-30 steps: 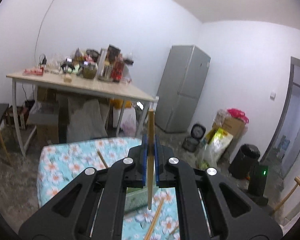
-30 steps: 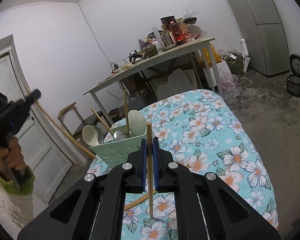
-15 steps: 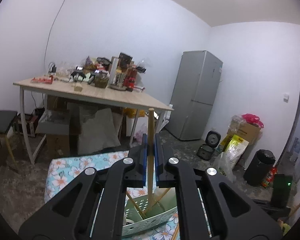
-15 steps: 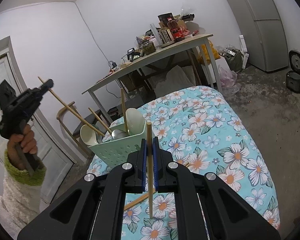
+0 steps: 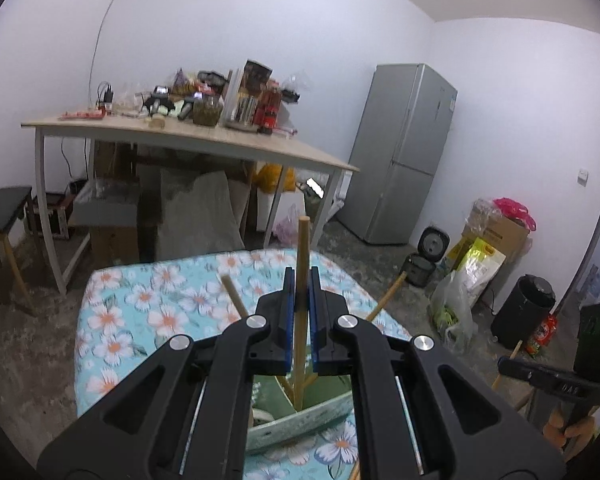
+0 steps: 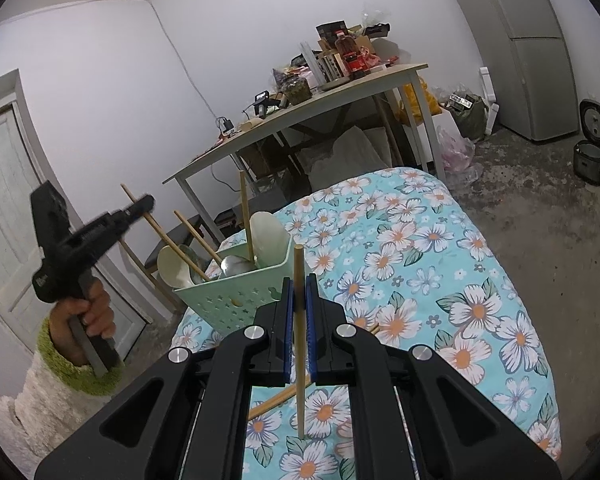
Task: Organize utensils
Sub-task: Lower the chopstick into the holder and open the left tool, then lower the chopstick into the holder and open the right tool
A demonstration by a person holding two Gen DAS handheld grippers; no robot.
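My left gripper (image 5: 300, 280) is shut on an upright wooden chopstick (image 5: 302, 240) whose lower end dips inside the pale green basket (image 5: 300, 416). In the right wrist view the same left gripper (image 6: 144, 203), held in a hand, slants its chopstick (image 6: 168, 242) into the basket (image 6: 236, 300), among white spoons (image 6: 172, 266) and other chopsticks. My right gripper (image 6: 299, 286) is shut on a second upright chopstick (image 6: 299, 264), just in front of the basket and above the floral cloth (image 6: 420, 260). Beneath it a loose chopstick (image 6: 276, 400) lies on the cloth.
A cluttered wooden table (image 5: 180, 136) stands behind the floral-covered surface (image 5: 140, 300). A grey fridge (image 5: 404, 152) is in the corner, with a rice cooker (image 5: 424, 260), bags and a black bin (image 5: 524, 312) along the right wall. A black chair (image 5: 0, 208) is at the left.
My left gripper has come down and toward the basket, and its chopstick's lower end now sits inside the basket. My right gripper has stayed where it was.
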